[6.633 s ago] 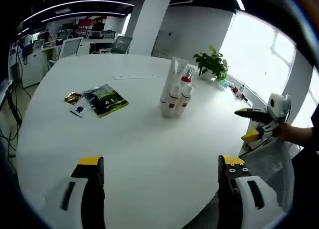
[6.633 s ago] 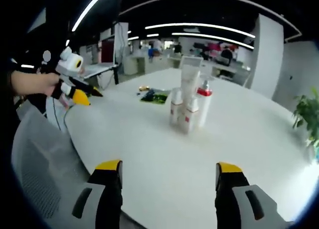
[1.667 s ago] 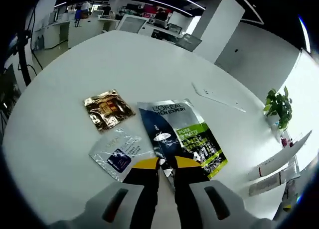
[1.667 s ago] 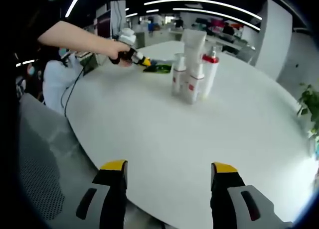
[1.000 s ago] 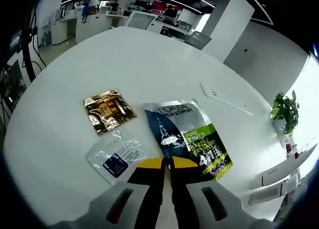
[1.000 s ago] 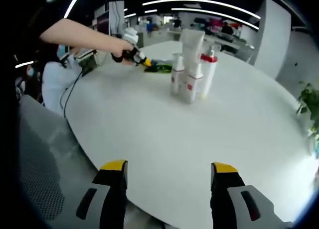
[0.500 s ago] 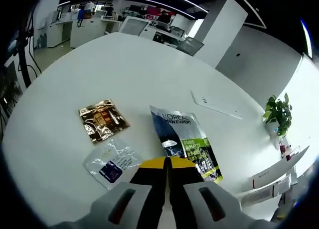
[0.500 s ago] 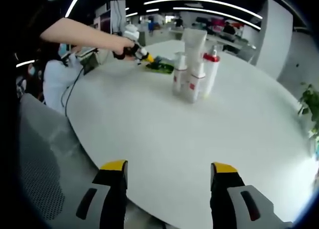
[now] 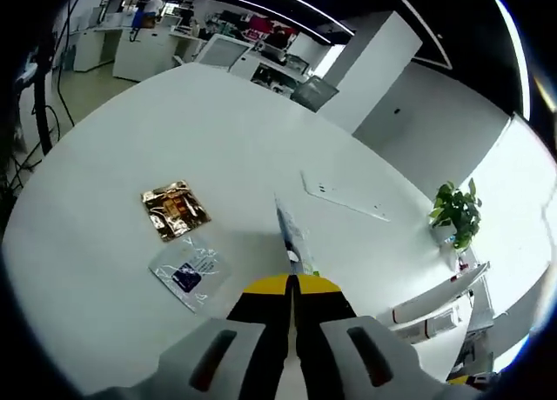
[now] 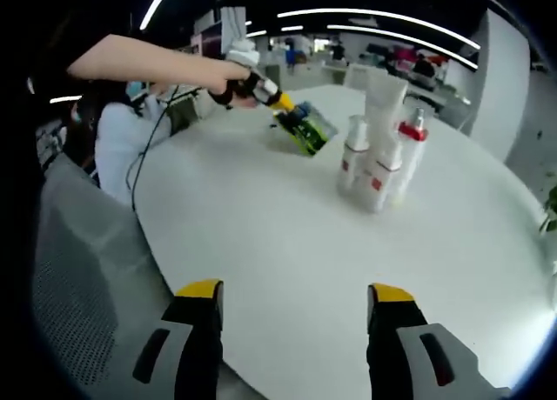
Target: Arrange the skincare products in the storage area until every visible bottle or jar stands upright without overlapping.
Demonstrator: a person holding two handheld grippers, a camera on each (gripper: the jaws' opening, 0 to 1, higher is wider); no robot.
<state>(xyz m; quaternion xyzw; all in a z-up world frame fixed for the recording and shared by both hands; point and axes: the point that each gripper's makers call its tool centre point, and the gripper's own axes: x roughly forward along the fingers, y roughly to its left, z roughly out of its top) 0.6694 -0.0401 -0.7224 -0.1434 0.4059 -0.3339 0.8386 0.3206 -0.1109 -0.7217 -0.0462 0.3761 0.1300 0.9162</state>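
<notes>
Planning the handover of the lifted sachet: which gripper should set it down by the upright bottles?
Left, probably. The left gripper is already shut on the green sachet, held off the table and hanging near the bottles. The right gripper is open at the near edge, holding nothing.

Open office, white pillar point(image 9: 365, 70), ceiling light strips point(image 10: 383, 17), desks point(image 9: 139, 52)

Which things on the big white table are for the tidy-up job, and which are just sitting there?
For the job:
- green sachet, pinched in the left gripper
- standing bottles and tube
- gold sachet
- clear sachet

Just sitting there:
- potted plant
- flat white slab
</notes>
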